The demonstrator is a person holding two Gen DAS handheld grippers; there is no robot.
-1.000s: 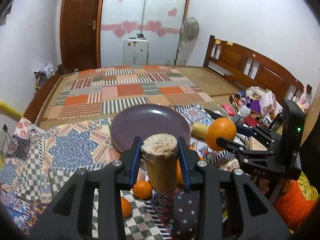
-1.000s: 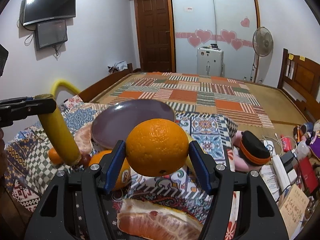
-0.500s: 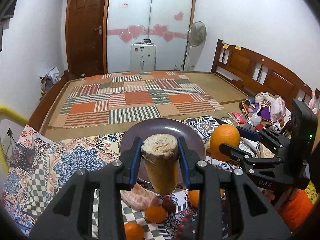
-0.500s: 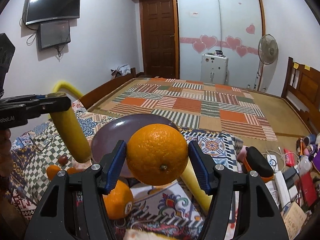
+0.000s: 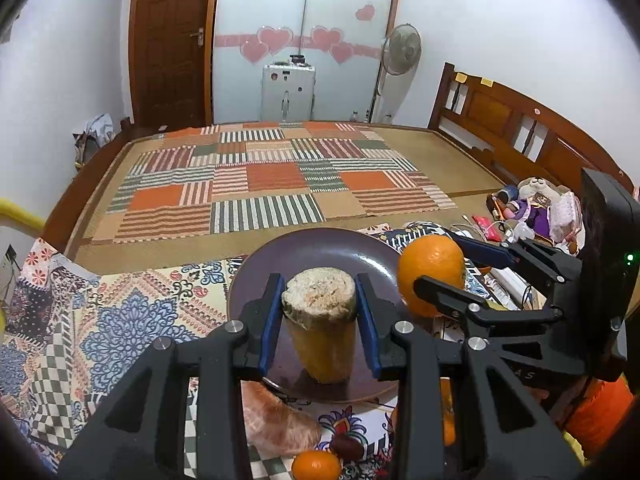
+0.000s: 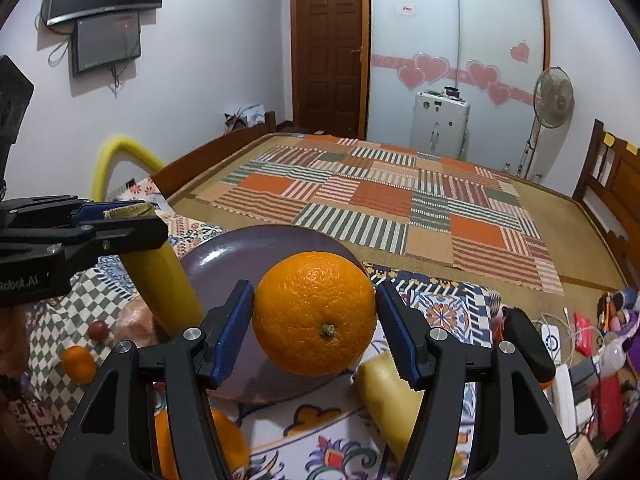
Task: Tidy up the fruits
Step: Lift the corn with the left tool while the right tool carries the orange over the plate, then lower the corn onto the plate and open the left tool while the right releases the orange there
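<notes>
Left gripper [image 5: 320,320] clamped on yellow cut stalk [image 5: 322,344], hanging over near part of purple plate [image 5: 320,244]; right gripper [image 6: 316,332] clamped on orange [image 6: 316,314] at plate's right rim. Lower both w/o tilting, release only once fruit touches. Stalk may topple, orange may roll, so set apart.

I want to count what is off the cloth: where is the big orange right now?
The big orange is clamped in the right gripper, held above the near right edge of the purple plate, across from the banana in the left gripper.
</notes>
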